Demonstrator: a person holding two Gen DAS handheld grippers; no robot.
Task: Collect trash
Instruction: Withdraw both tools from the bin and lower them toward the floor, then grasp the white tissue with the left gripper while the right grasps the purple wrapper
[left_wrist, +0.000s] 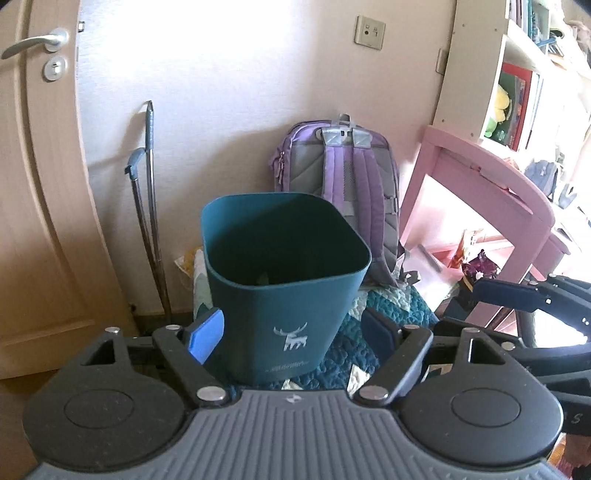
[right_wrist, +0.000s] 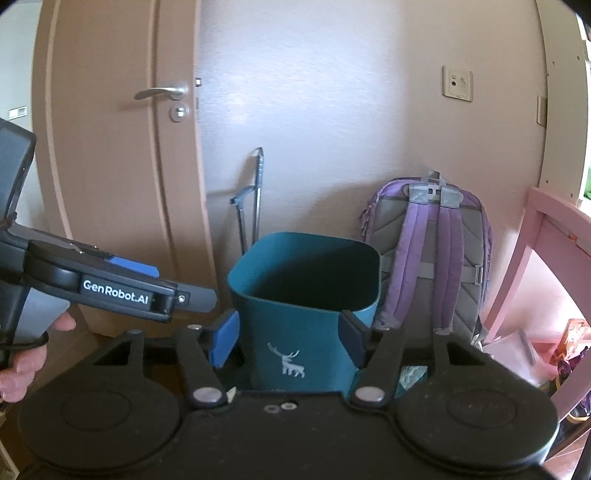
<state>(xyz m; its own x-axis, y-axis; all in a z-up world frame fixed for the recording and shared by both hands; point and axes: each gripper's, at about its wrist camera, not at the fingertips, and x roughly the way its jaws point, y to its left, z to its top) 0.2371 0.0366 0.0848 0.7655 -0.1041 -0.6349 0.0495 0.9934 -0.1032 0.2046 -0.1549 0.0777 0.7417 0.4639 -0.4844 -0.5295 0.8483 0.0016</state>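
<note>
The teal bin (left_wrist: 284, 284) stands on a quilt (left_wrist: 388, 314), its square mouth open upward and clear all around the rim. Behind it the wall leaves a narrow strip, taken on one side by a leaning metal rod (left_wrist: 147, 206) and on the other by a purple backpack (left_wrist: 354, 192) that stands just beside the bin's rim. A door (left_wrist: 37, 184) closes off the far left; a pink frame (left_wrist: 480, 192) bounds the right.

Inside the bin the walls are in deep shadow; a small pale scrap (left_wrist: 263, 278) shows low down, too dim to tell what it is.

The left tongs (left_wrist: 293, 334) are spread apart, holding nothing, with the bin's front wall between the pads. The right tongs (right_wrist: 291, 339) are likewise apart and bare, straddling the bin's front face. Crumpled wrappers (left_wrist: 476, 264) lie under the pink frame, well apart from the bin
</note>
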